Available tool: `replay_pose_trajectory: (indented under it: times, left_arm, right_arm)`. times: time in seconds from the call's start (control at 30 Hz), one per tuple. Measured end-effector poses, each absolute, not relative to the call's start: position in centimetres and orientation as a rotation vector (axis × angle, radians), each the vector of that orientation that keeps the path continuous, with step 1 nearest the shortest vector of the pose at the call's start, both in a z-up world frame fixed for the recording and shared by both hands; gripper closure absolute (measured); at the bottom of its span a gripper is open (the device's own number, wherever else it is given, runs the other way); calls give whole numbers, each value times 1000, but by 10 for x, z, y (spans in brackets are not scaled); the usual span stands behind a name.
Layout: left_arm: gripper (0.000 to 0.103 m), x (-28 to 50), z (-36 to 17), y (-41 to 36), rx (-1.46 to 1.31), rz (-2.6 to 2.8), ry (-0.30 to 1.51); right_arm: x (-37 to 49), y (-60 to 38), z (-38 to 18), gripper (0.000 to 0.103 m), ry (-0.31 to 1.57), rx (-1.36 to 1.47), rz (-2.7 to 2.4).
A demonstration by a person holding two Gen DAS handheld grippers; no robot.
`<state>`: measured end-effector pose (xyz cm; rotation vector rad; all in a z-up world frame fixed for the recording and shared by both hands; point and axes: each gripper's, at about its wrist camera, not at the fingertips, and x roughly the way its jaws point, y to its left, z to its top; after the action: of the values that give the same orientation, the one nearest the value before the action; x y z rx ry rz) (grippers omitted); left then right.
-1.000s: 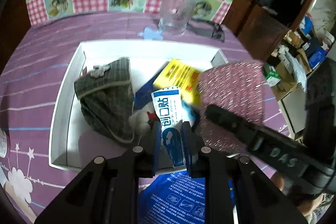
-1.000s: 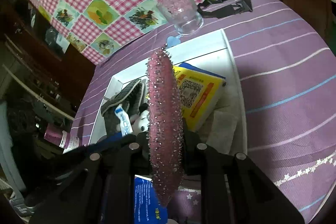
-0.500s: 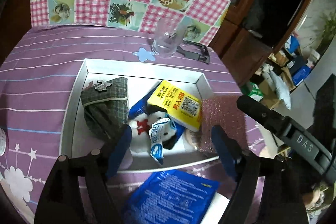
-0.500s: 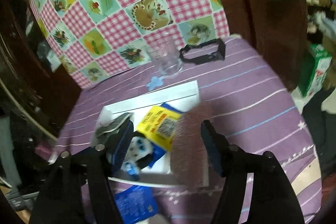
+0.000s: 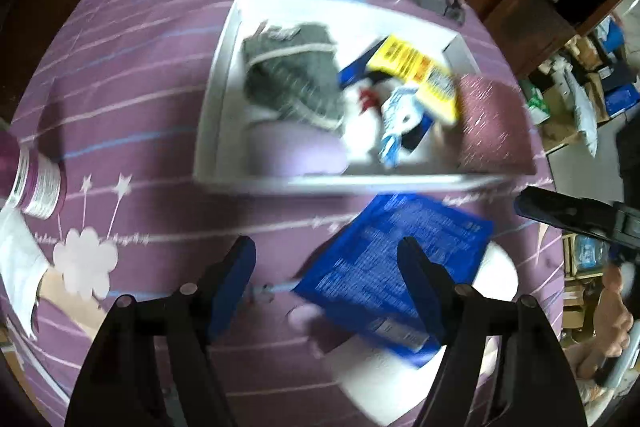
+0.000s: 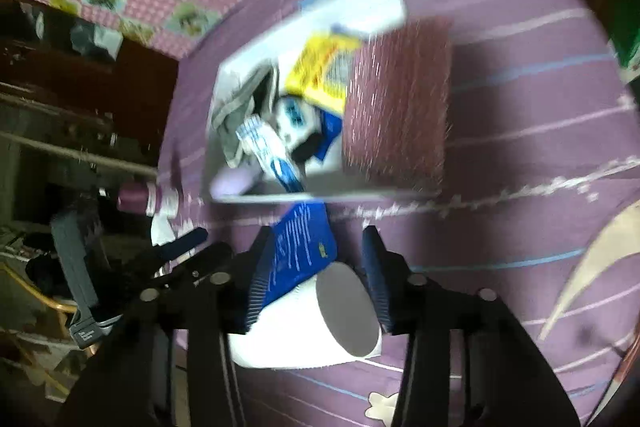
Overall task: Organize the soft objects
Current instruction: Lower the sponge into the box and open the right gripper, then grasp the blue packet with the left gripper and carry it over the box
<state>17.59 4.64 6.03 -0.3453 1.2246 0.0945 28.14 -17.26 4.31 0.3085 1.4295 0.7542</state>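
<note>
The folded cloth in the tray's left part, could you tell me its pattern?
Grey plaid cloth with pale trim, clearest in the left wrist view.

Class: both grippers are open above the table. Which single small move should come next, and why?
Probably close the right gripper on the blue packet: it lies outside the white tray, partly on a white cup, already between the open fingers.

Two handheld grippers, each seen from its own fisheye camera. The left gripper (image 5: pixel 326 277) has matte black arms shaped like angular wedges, with round silver screw heads near the knuckles and blue pads on the inner faces of its fingers (image 5: pixel 232 283). The right gripper (image 6: pixel 316 277) matches: black body, silver screws, ribbed blue finger pads. Bare skin of a hand (image 5: pixel 612 311) shows at the left view's right edge.
</note>
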Motion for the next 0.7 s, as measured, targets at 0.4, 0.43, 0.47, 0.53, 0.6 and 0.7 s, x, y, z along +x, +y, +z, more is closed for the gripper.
replay_pose_trajectory:
  times: [0.4, 0.43, 0.47, 0.53, 0.6, 0.7]
  left_arm:
    - [29, 163, 60, 66, -405, 96, 1232]
    - [29, 163, 61, 65, -401, 98, 1228]
    - [29, 164, 62, 64, -397, 102, 1223]
    - [30, 162, 64, 65, -390, 112, 1211]
    - [29, 162, 66, 67, -389, 124, 1198]
    - [30, 161, 70, 70, -370, 162, 1174]
  right_arm:
    - [287, -136, -20, 78, 1599, 401, 859]
    - [288, -135, -20, 81, 1591, 412, 862]
    - [288, -136, -20, 87, 1583, 429, 878]
    - [288, -138, -16, 90, 1565, 438, 891]
    - [287, -138, -12, 92, 1546, 439, 892]
    - [286, -136, -8, 93, 1533, 447, 898]
